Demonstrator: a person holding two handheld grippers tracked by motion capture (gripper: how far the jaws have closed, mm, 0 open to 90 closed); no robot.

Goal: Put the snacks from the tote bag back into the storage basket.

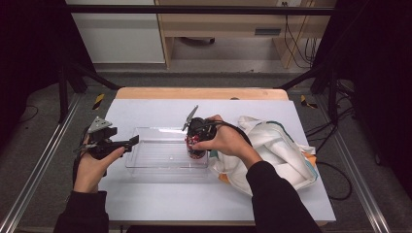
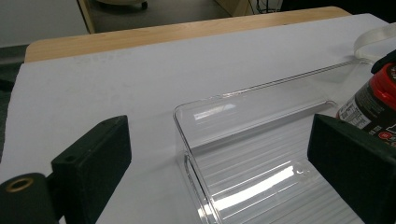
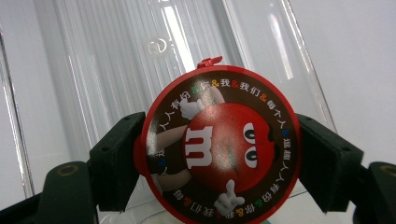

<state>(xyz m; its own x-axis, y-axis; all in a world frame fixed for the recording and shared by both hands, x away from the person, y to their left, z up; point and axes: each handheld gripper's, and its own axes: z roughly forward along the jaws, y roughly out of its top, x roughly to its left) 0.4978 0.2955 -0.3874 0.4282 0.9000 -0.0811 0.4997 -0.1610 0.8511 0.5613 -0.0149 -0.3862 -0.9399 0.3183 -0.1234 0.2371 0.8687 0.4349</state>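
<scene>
Table [image 1: 160,194] under a white cover carries everything here, its wooden edge showing at the far side. Next in size, a white cloth bag [image 1: 277,145] with teal and orange patches lies crumpled at the right, just beside the tray and partly under the person's right forearm. A clear plastic tray [image 1: 155,158], shallow with a ribbed floor, sits at the middle of the table; apart from the candy tub at its right end, it holds nothing I can see.

The candy tub [image 3: 219,144] is a small round container with a red lid; it stands upright at the tray's right end, though I cannot tell whether its base touches the floor. The right gripper [image 1: 197,141] comes down on it from above, jaws pressed against opposite sides of the lid. The lid shows a red M&M's character with a white "m", ringed by coloured Chinese writing. A side label on the tub is too small to read.

The left gripper [image 1: 130,142] hovers at the tray's left end, jaws wide apart and holding nothing.
</scene>
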